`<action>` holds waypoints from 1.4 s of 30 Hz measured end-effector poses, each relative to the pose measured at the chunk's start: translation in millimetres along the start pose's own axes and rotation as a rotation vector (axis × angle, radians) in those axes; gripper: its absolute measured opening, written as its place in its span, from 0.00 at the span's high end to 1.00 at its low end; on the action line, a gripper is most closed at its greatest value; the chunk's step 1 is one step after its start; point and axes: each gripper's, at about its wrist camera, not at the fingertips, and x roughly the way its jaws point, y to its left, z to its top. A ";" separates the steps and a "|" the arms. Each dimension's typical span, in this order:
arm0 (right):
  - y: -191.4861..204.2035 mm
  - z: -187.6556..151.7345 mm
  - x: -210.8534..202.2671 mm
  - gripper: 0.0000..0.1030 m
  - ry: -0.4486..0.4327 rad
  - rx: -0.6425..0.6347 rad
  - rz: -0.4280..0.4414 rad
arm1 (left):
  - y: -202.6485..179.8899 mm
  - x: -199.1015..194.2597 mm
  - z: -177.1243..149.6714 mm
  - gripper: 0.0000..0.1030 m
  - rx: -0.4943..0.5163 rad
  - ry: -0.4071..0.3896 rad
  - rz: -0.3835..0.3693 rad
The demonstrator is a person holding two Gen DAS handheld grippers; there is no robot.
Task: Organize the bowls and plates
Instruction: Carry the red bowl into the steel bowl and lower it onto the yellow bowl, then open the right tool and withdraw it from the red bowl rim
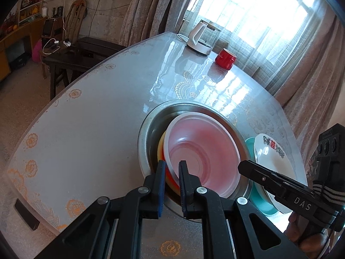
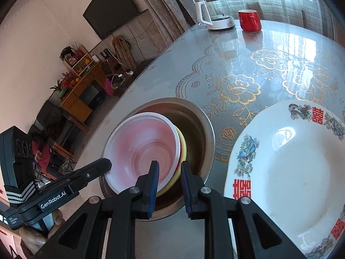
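Observation:
A stack of plastic bowls, pink-white on top [image 1: 202, 151] [image 2: 144, 149] with yellow and orange ones under it [image 2: 182, 149], lies tilted in a steel basin [image 1: 151, 129] [image 2: 202, 125]. My left gripper [image 1: 172, 168] is shut on the near rim of the bowl stack. My right gripper [image 2: 169, 168] straddles the stack's opposite rim with a gap between its fingers; it also shows in the left wrist view [image 1: 243, 166]. A white patterned plate [image 2: 291, 164] [image 1: 271, 157] lies to the right on a teal plate [image 1: 252, 144].
A white kettle [image 1: 200, 36] [image 2: 213, 15] and a red mug [image 1: 225, 58] [image 2: 250, 19] stand at the far side of the round table [image 1: 86, 118]. Curtains hang behind. A dark bench [image 1: 71, 58] stands beyond the table's left edge.

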 end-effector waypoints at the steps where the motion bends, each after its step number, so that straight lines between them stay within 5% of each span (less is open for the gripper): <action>1: 2.0 -0.1 0.9 0.80 0.002 -0.011 -0.005 | -0.5 2.2 0.0 0.89 0.007 0.002 0.004; 22: 23.8 5.3 25.2 0.86 -0.027 -0.208 -0.197 | -23.4 14.7 -4.6 0.82 0.184 -0.052 0.137; 35: 18.8 11.4 28.8 0.82 -0.016 -0.210 -0.186 | -27.9 22.9 -5.3 0.82 0.231 -0.070 0.203; 42: 20.5 18.8 35.8 0.89 -0.033 -0.225 -0.226 | -30.9 29.2 1.0 0.81 0.245 -0.079 0.226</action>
